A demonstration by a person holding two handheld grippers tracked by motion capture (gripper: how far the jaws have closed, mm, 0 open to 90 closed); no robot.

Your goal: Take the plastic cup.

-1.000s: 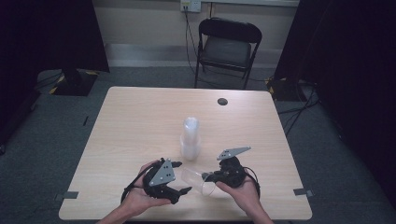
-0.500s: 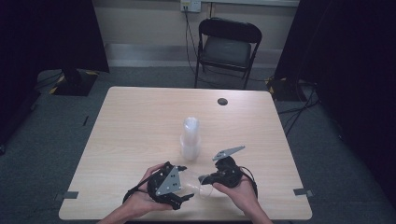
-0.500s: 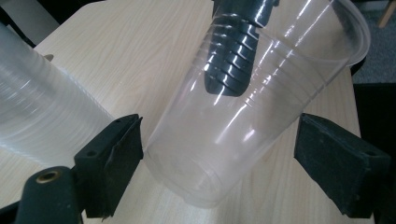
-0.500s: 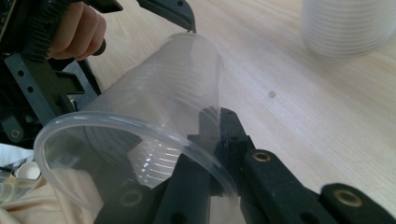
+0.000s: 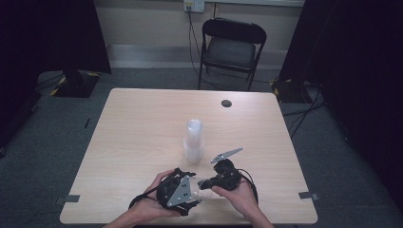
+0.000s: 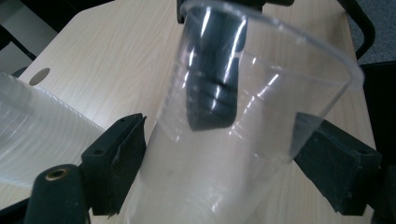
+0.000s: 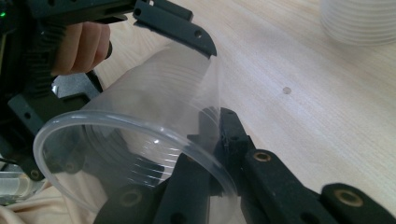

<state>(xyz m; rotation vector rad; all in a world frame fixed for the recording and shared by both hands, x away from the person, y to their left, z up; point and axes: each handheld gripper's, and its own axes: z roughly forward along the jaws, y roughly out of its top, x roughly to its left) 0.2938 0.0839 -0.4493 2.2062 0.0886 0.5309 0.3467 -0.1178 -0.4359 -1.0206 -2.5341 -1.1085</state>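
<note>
No readable text, labels, brands (or numbers) anywhere

Count of things on and around the table

There are two grippers, the left gripper (image 5: 177,194) and the right gripper (image 5: 222,175), each one in one hand, so two hands are counted. Between them is one single clear plastic cup (image 6: 243,135), separate from the rest. On the table (image 5: 133,137) stands one stack of clear cups (image 5: 194,140); how many cups are inside the stack I cannot tell. The table top has one round dark hole (image 5: 226,103). Behind the table is one folding chair (image 5: 232,47), and on the wall one power outlet (image 5: 193,5).
</note>
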